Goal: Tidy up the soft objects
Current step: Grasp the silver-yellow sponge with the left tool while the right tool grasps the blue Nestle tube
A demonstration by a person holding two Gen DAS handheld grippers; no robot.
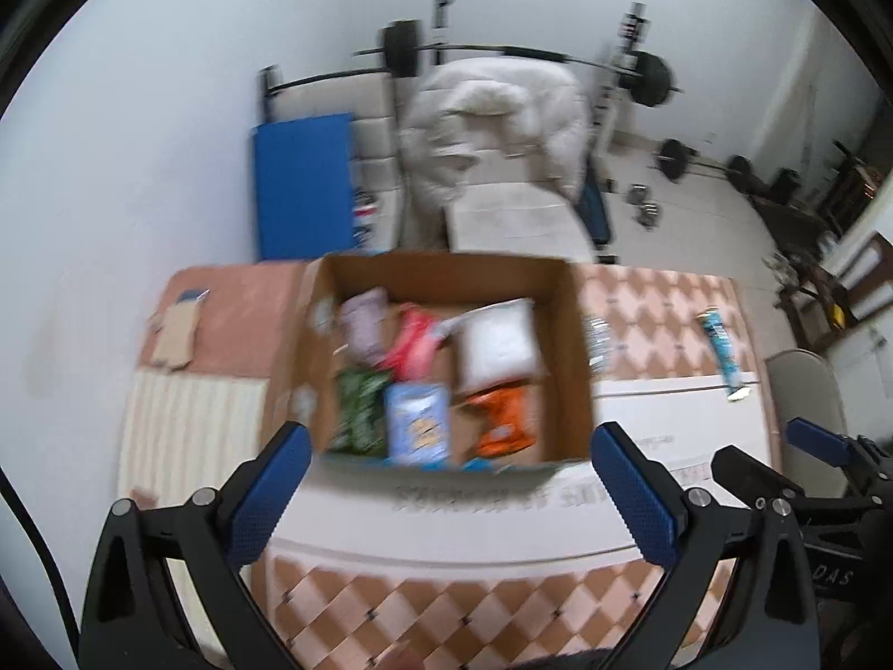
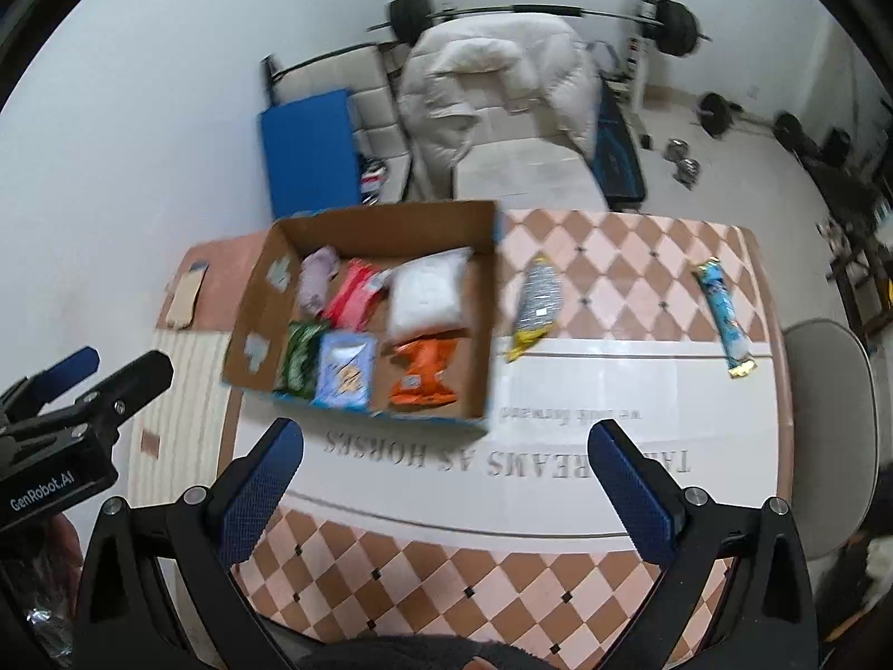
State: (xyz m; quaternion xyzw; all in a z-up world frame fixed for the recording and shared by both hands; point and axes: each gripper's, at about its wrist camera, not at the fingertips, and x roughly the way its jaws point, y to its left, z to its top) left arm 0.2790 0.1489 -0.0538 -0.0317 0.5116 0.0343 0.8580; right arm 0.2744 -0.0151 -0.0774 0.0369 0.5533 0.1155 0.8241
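- The cardboard box (image 2: pixel 357 312) sits on the table (image 2: pixel 614 391), left of centre, and already holds six soft packets: a lilac pouch (image 2: pixel 318 279) and a red-pink packet (image 2: pixel 354 298) at the far side, a white pillow-like bag (image 2: pixel 427 293) to their right, and a green packet (image 2: pixel 301 357), a pale blue packet (image 2: pixel 346 371) and an orange packet (image 2: pixel 421 371) along the near side.
- Two things lie outside it. A silver-and-yellow snack bag (image 2: pixel 536 301) rests just beside the box's right wall, and a long blue wrapped bar (image 2: pixel 723 315) lies well apart, near the table's right edge.
- My guess is both are light, crinkly and slick. The snack bag looks puffed with air, so a pinch across its middle would likely squash it or let it slide; the flat crimped end seems the better hold.
- The bar looks slim and likely stiffer; gripping across its narrow width near the middle should keep it level.
- The right gripper (image 2: pixel 446 474) hovers above the near part of the table, its blue pads spread wide, holding and touching nothing.
- The left gripper (image 1: pixel 452 480) hangs over the box's near edge, likewise spread wide and empty. That view is blurred.
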